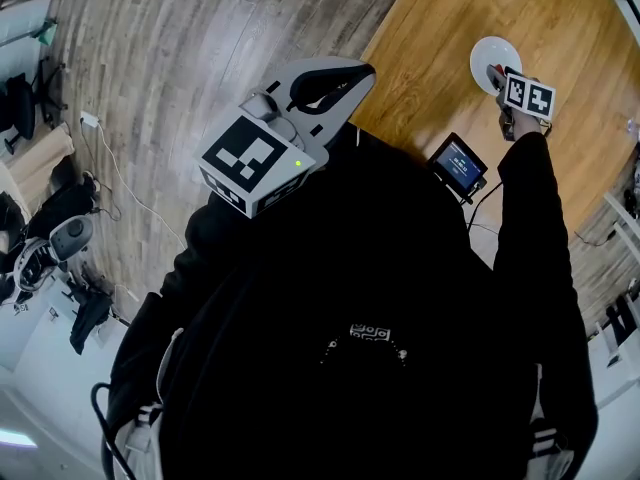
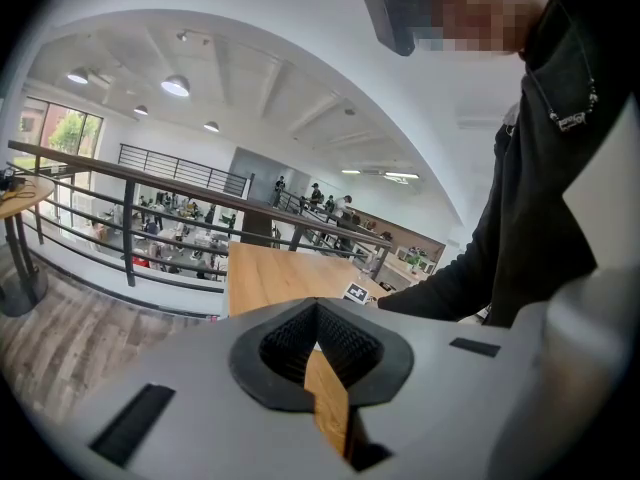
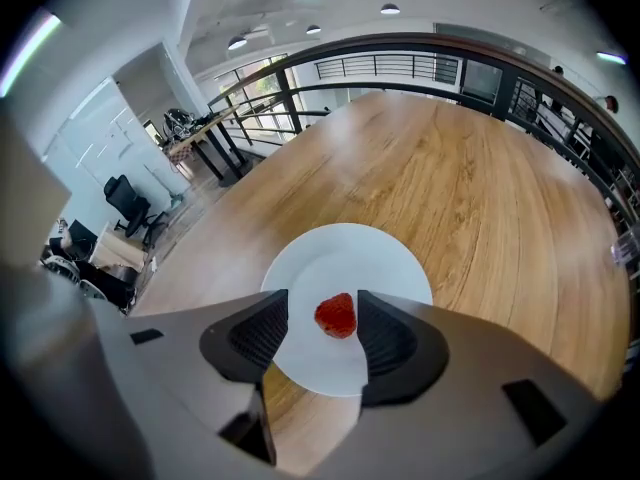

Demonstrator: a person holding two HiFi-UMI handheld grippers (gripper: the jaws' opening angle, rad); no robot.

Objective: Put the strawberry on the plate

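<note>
A red strawberry (image 3: 336, 315) lies on the white plate (image 3: 345, 258), which sits on the wooden table (image 3: 470, 198). My right gripper (image 3: 323, 305) points steeply down over the plate, jaws open. The berry sits between the pads, close to the right pad and with a clear gap to the left pad. In the head view the plate (image 1: 487, 56) shows at the top right, with the right gripper (image 1: 500, 86) at its near edge and a bit of red strawberry (image 1: 494, 71) beside it. My left gripper (image 1: 335, 83) hangs off the table's left edge, jaws shut and empty (image 2: 318, 313).
A small device with a lit screen (image 1: 458, 164) and a cable sits at the table's near edge, left of my right arm. Wooden floor (image 1: 200, 58) lies left of the table. A dark railing (image 3: 450, 63) runs behind the table's far side.
</note>
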